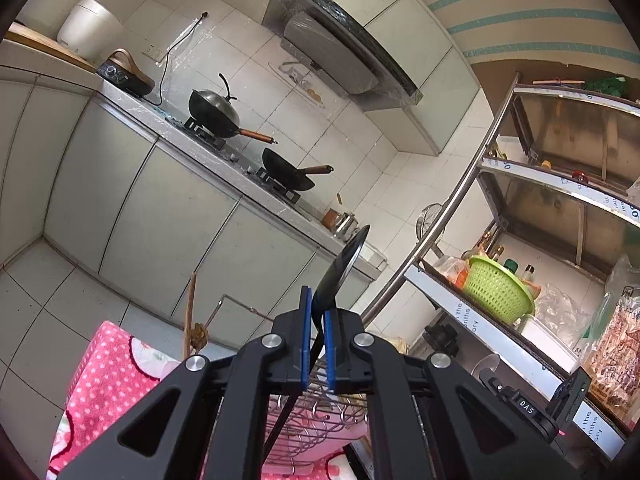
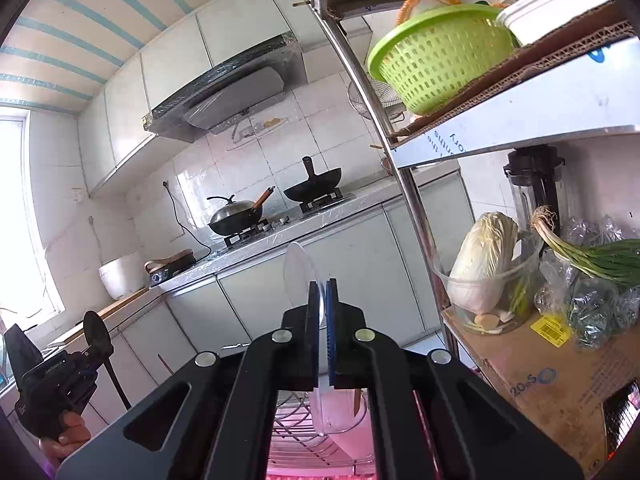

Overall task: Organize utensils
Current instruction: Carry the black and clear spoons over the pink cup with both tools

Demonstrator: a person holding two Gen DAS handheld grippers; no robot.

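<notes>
My left gripper [image 1: 316, 304] is shut on a black spoon [image 1: 342, 268], bowl pointing up and handle running down toward a wire rack [image 1: 316, 424] on a pink dotted cloth [image 1: 108, 372]. My right gripper [image 2: 322, 292] is shut on a clear plastic spoon [image 2: 300, 276], bowl up, its handle reaching down over the wire rack [image 2: 296, 420]. In the right wrist view the left gripper [image 2: 90, 354] shows at lower left with the black spoon [image 2: 95, 332] held upright. A wooden stick [image 1: 191, 312] stands by the rack.
A steel shelf unit [image 1: 452, 216] stands at right, holding a green basket [image 1: 496, 288], bags, a cabbage [image 2: 484, 260] and green onions. A counter with two woks [image 1: 288, 172] on a stove runs behind. A range hood [image 1: 340, 52] hangs above.
</notes>
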